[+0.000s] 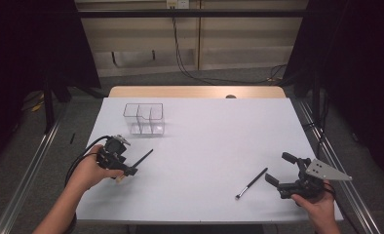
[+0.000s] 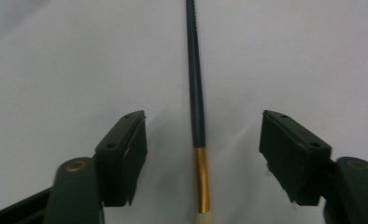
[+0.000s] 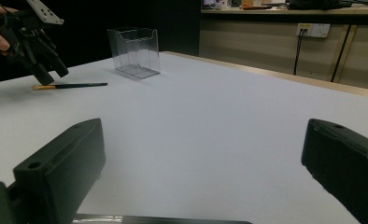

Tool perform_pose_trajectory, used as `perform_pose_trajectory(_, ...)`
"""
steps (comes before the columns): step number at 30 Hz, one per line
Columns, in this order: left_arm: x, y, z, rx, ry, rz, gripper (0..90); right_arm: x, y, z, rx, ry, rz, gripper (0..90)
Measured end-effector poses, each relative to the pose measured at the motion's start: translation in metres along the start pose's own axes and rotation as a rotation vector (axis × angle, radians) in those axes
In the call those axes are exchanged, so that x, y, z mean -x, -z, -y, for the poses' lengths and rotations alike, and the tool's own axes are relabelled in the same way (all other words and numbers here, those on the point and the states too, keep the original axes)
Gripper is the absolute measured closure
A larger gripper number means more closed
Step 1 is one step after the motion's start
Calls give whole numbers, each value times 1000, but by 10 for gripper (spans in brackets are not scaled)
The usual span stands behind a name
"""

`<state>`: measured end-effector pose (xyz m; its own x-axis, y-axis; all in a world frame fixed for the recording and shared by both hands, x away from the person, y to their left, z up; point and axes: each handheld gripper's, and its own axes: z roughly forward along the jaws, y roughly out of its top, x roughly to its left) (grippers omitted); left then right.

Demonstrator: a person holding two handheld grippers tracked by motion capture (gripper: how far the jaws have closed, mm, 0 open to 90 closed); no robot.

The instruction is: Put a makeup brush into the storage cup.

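Two makeup brushes lie on the white table (image 1: pixel 204 141). The nearer brush (image 2: pixel 197 116) rests flat just in front of the clear three-compartment organizer (image 1: pixel 144 119), its dark handle running between the jaws of the left tool (image 2: pixel 203 158), which stand half-wide and apart from it on either side. The second brush (image 1: pixel 251 183) lies well to the right of the organizer, beside the right tool (image 1: pixel 282 170), whose jaws gape wide and empty. The risk: pads meeting the thin round handle off-centre could roll it aside or pin only the gold ferrule.
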<state>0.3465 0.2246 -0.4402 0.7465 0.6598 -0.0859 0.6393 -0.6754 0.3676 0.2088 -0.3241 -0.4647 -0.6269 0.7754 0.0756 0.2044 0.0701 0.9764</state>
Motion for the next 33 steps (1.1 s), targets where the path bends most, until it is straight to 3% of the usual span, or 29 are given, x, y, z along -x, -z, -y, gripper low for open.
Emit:
perform_pose_trajectory(2, 1, -1, -2, -24, -5, -18, 380, 0, 2, 0, 2, 0, 5, 0)
perform_pose_trajectory(5, 1, -4, -4, -47, -24, -10, 425, 0, 6, 1, 1, -4, 12, 0)
perform_pose_trajectory(6, 0, -5, -4, -56, -24, -4, 470, 0, 7, 1, 0, -3, 16, 0)
perform_pose_trajectory(10, -1, -9, -6, -88, -10, 5, 509, 0, 8, 1, -2, -3, 19, 0)
perform_pose_trajectory(14, 1, -11, -10, -120, -32, -30, 611, 0, 8, 1, -7, 6, 19, 0)
perform_pose_trajectory(16, 2, -12, -12, -130, -32, -38, 616, 0, 8, 1, -10, 8, 19, 0)
perform_pose_trajectory(19, 6, -13, -15, -161, -34, -32, 727, 0, 7, 1, -11, 7, 16, 0)
perform_pose_trajectory(25, 7, -15, -19, -193, -27, -38, 750, -1, 7, 1, -11, 8, 15, 0)
perform_pose_trajectory(30, 12, -16, -20, -202, -54, -47, 835, 0, 5, 1, -12, 14, 10, 0)
perform_pose_trajectory(33, 14, -16, -21, -211, -62, -55, 835, 0, 4, 1, -15, 10, 7, 0)
